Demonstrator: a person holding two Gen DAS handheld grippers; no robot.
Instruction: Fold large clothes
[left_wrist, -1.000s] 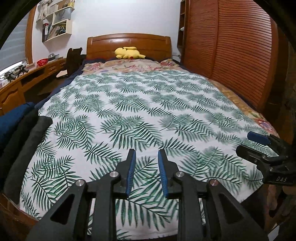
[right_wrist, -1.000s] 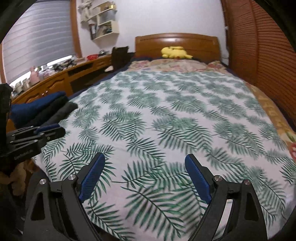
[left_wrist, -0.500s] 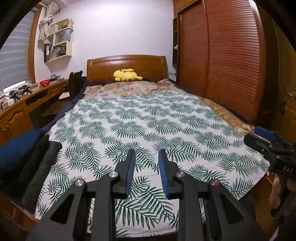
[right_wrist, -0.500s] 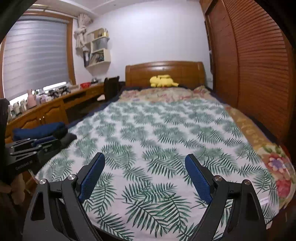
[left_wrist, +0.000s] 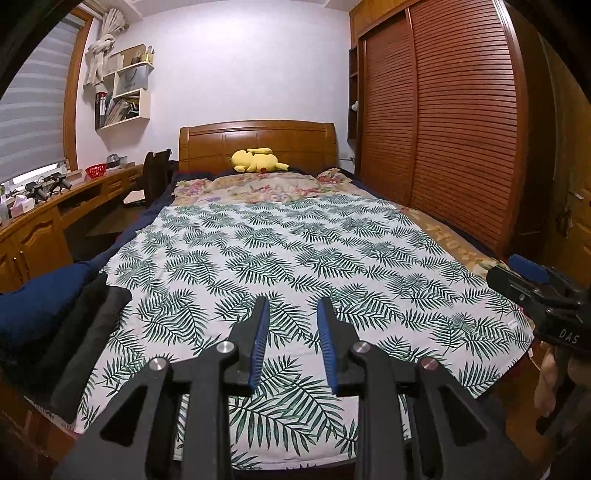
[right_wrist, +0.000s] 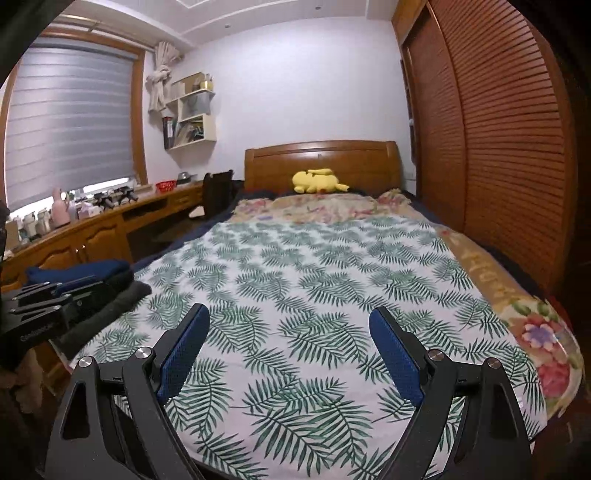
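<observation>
A white sheet with green fern leaves (left_wrist: 295, 254) lies spread flat over the bed; it also shows in the right wrist view (right_wrist: 332, 280). A stack of folded dark clothes (left_wrist: 55, 317), navy on top of black and grey, sits at the bed's near left corner and shows in the right wrist view (right_wrist: 107, 280). My left gripper (left_wrist: 290, 314) hangs above the foot of the bed, jaws partly open with a narrow gap, empty. My right gripper (right_wrist: 288, 328) is wide open and empty, above the foot of the bed further right. It shows at the right edge of the left wrist view (left_wrist: 532, 280).
A yellow plush toy (left_wrist: 256, 160) lies by the wooden headboard (left_wrist: 258, 142). A floral blanket (right_wrist: 532, 310) runs under the sheet along the right. A wooden desk (right_wrist: 92, 229) with small items lines the left wall. A slatted wardrobe (left_wrist: 443, 129) stands on the right.
Both grippers have lifted and pulled back from the sheet, so the views now take in the whole bed and walls. Jaw openings are unchanged.
</observation>
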